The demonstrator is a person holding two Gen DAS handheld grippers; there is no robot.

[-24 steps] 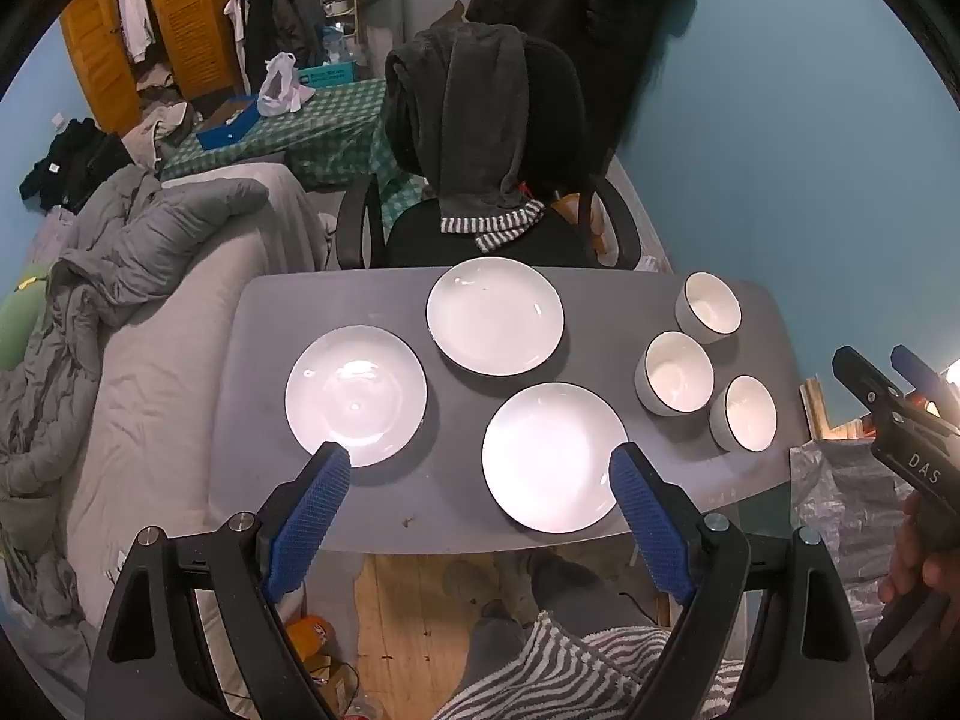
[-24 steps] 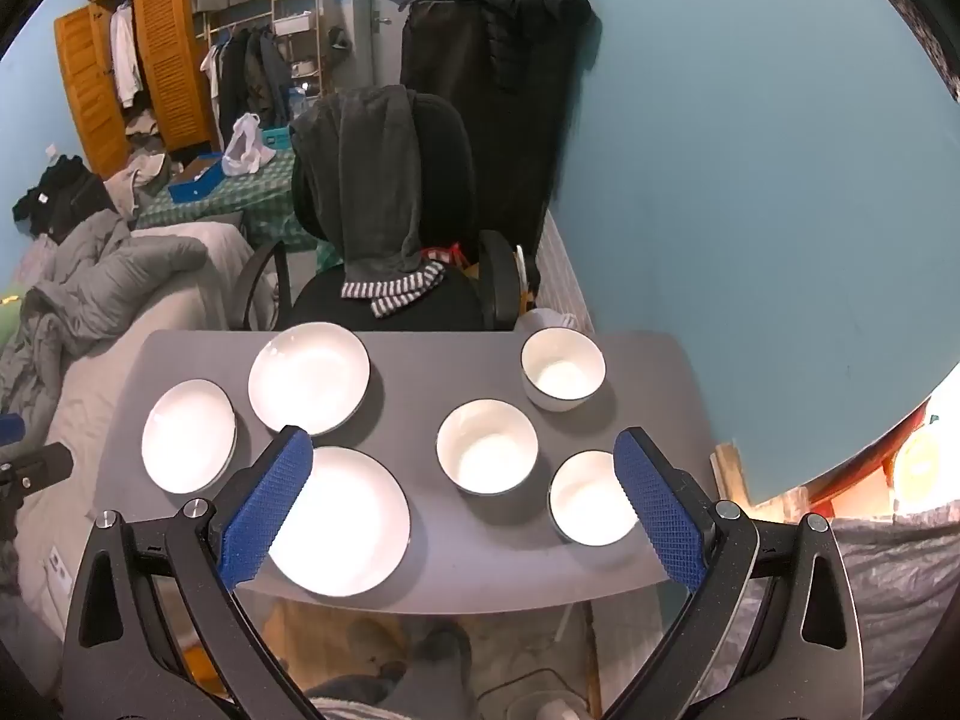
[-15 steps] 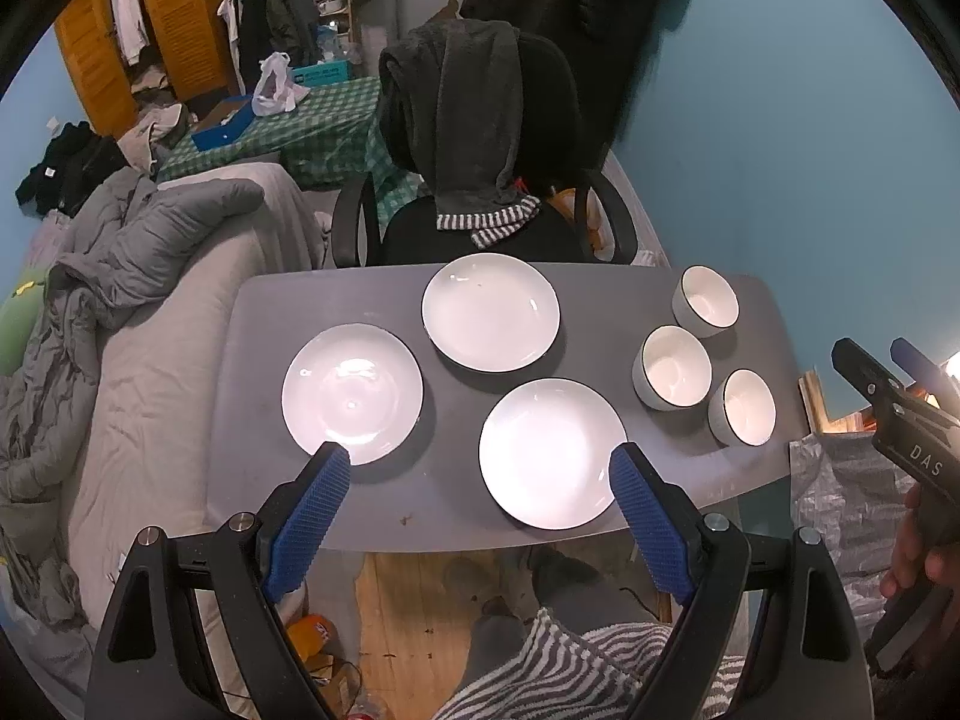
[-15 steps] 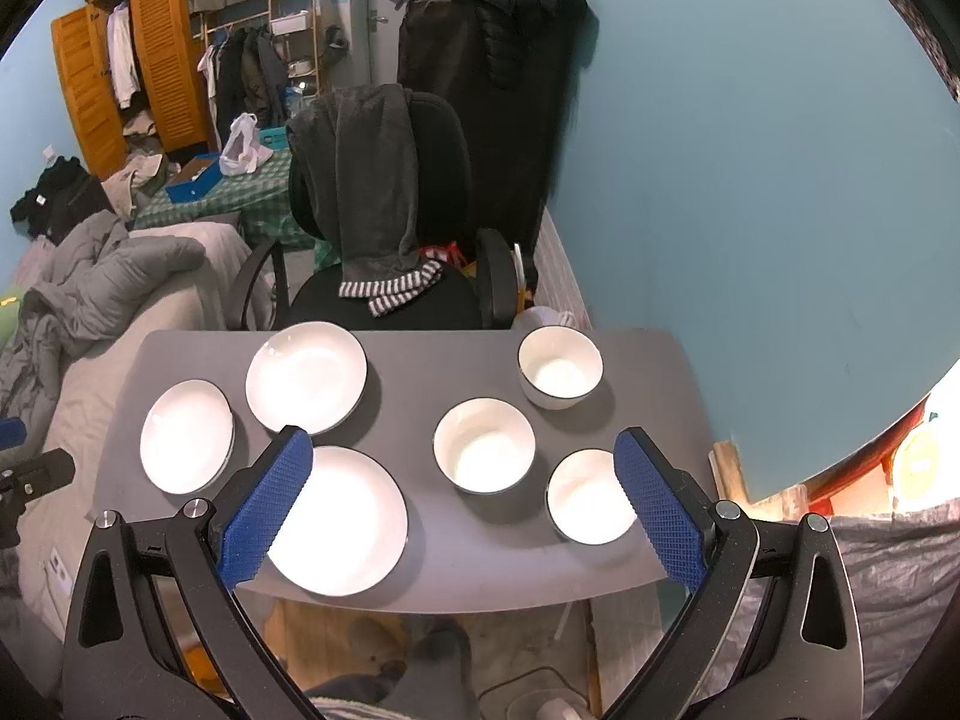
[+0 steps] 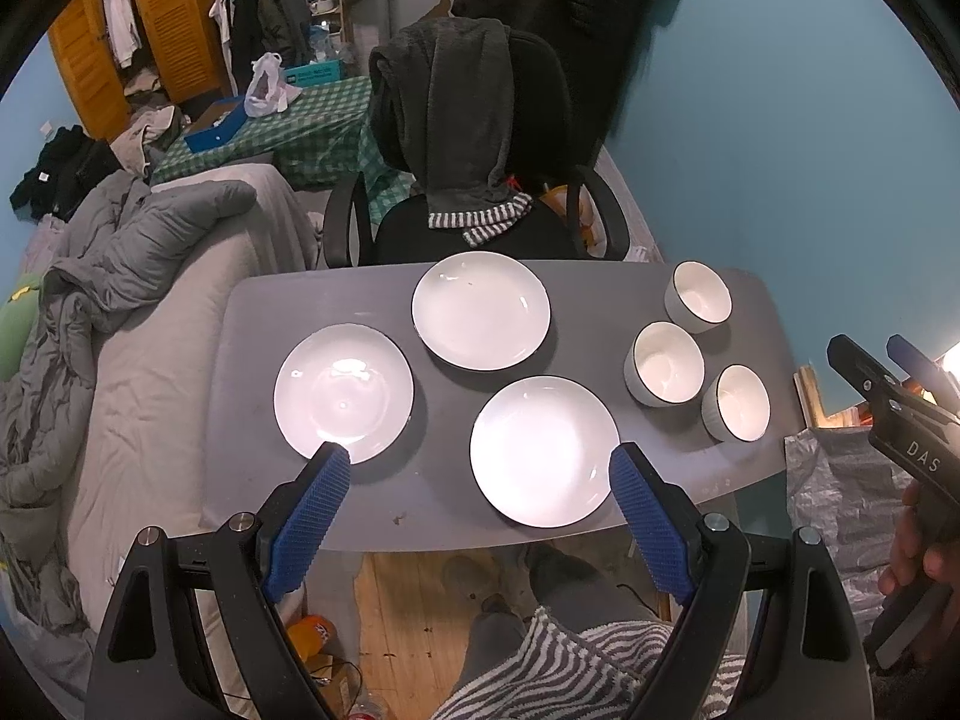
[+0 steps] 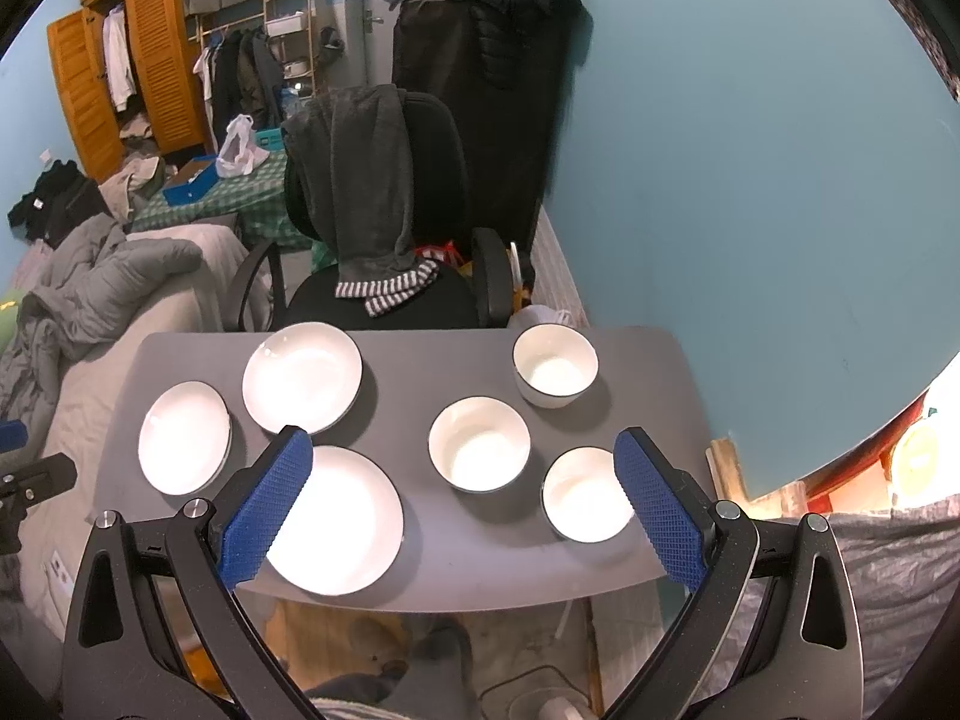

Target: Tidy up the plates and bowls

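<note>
Both tongs hover above the near edge of the grey tabletop [image 5: 372, 504], spread wide and holding nothing. The left tongs [image 5: 480, 462] hang over the near plate [image 5: 543, 450], with the left plate [image 5: 343, 393] and far plate [image 5: 480, 309] beyond. The right tongs [image 6: 459, 450] frame the middle bowl [image 6: 479, 444]; the near bowl [image 6: 585, 495] seems partly behind the right pad, and the far bowl [image 6: 555, 365] sits well apart, near the office chair [image 6: 444, 294].

Lived-in bedroom, rumpled grey duvet on bed [image 5: 138, 276], orange louvred wooden wardrobe [image 6: 120, 60], clothes-draped black office chair [image 5: 474, 138]
</note>
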